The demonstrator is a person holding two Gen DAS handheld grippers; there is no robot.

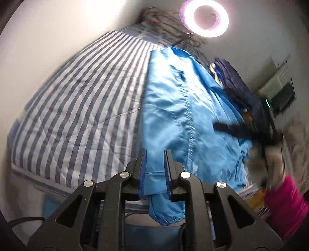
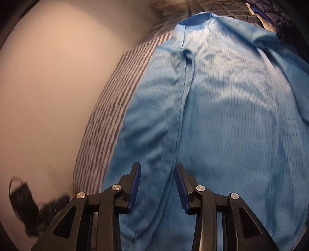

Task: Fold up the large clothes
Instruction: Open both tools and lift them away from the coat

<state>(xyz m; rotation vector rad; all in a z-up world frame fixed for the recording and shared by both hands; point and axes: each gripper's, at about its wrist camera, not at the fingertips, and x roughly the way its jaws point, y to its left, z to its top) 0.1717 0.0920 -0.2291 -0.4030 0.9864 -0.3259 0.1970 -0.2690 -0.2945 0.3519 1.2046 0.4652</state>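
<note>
A large light-blue garment [image 1: 173, 108] lies lengthwise on a bed with a blue-and-white striped cover [image 1: 81, 108]. My left gripper [image 1: 155, 154] is shut on the garment's near end; an elastic cuff [image 1: 168, 218] hangs below the fingers. In the right wrist view the same garment [image 2: 222, 108] fills most of the frame, with a seam running up its middle. My right gripper [image 2: 157, 168] is open just above the cloth, its blue pads apart on either side of the seam. The right gripper also shows blurred in the left wrist view [image 1: 241, 129].
A pile of dark blue clothes [image 1: 235, 85] lies at the garment's far right. A ring light [image 1: 204, 18] glows above the bed head. A pale wall [image 2: 48, 86] borders the bed's left side. A person in pink [image 1: 285, 204] stands at the right.
</note>
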